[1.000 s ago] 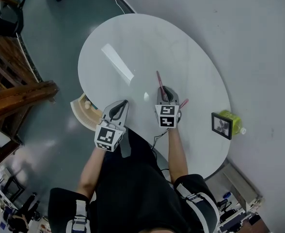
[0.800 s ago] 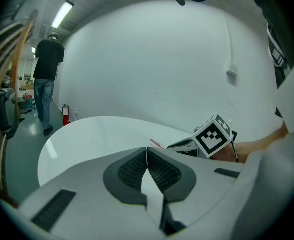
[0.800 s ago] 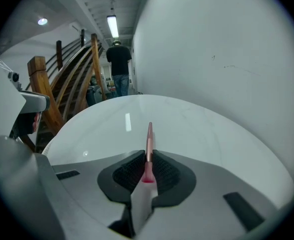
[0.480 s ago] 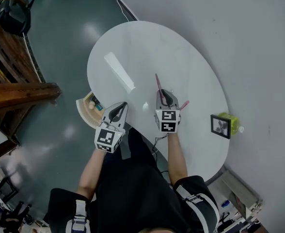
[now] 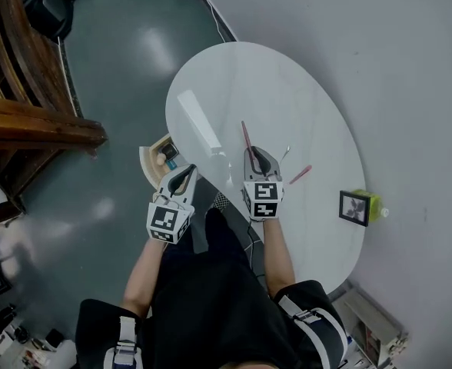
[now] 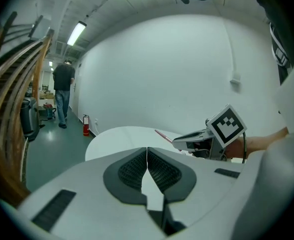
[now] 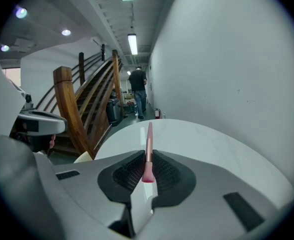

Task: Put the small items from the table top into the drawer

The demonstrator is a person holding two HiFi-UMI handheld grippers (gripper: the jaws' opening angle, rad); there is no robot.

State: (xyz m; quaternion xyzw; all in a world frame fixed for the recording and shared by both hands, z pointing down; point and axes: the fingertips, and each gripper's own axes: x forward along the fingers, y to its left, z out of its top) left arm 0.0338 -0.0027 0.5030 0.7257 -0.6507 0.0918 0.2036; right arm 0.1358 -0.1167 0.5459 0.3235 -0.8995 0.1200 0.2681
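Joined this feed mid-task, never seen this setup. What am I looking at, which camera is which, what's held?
No robot here: a person holds a claw in each hand. The top-down picture comes from a camera on the person's head; the other two ride on the claws and look along their jaws. The right claw is shut on a thin pink stick. The left claw is shut and empty. On the white table are a second pink stick, a small framed picture and a yellow-green item. The drawer stands open at the table's left edge.

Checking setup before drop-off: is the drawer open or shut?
Open: the drawer juts out past the table edge, items visible inside.
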